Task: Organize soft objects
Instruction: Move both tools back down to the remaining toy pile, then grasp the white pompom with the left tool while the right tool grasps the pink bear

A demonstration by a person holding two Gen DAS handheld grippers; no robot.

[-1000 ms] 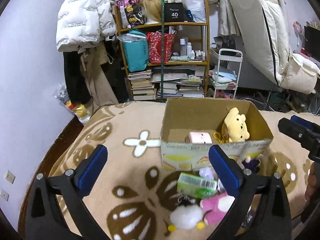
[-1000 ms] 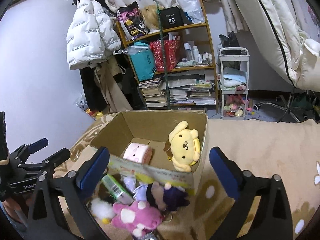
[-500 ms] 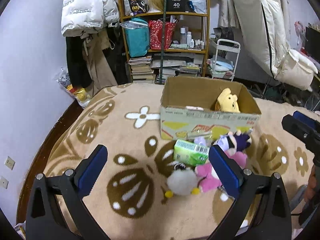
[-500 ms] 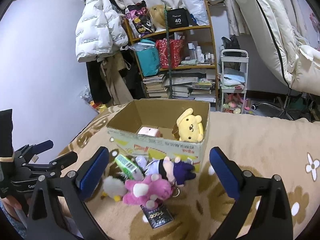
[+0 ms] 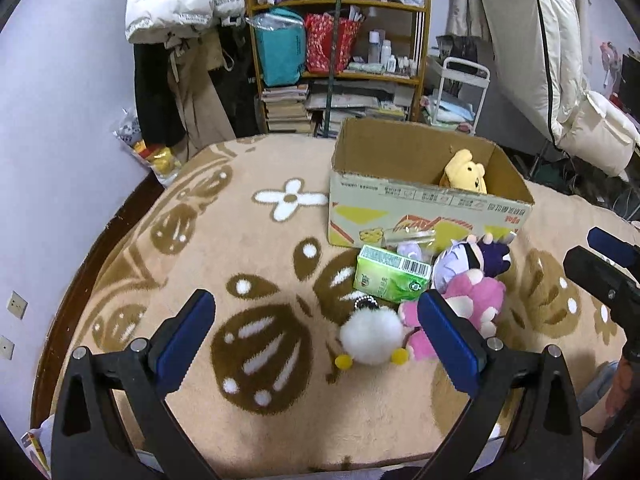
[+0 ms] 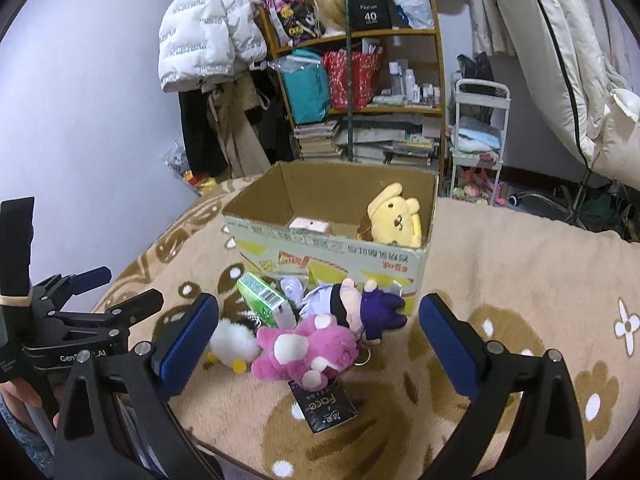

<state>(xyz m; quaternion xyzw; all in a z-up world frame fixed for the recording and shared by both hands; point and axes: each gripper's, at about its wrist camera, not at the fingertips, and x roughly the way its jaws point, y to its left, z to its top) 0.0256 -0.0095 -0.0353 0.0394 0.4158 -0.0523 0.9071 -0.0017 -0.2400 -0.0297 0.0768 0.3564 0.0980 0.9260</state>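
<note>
A cardboard box (image 5: 420, 196) (image 6: 332, 254) stands on the patterned blanket, holding a yellow plush (image 5: 466, 172) (image 6: 396, 222) and a small pink item (image 6: 310, 224). In front of the box lies a heap: a pink plush (image 5: 468, 300) (image 6: 308, 344), a purple doll (image 5: 476, 258) (image 6: 360, 306), a white fluffy ball toy (image 5: 372, 336) (image 6: 232, 342), a green tissue pack (image 5: 392, 278) (image 6: 264, 300) and a black packet (image 6: 326, 406). My left gripper (image 5: 316, 344) is open, hovering short of the white toy. My right gripper (image 6: 318, 350) is open, framing the pink plush from above.
The blanket (image 5: 240, 264) covers a round surface whose dark edge (image 5: 100, 248) curves along the left. Behind stand a cluttered wooden shelf (image 5: 336, 40), hanging coats (image 5: 180, 60) and a white trolley (image 5: 460, 88). A folded mattress (image 5: 560, 60) leans at right.
Both grippers have pulled back and risen away from the box. The heap of toys now sits further ahead, and more of the blanket shows. The jaws stayed open.
</note>
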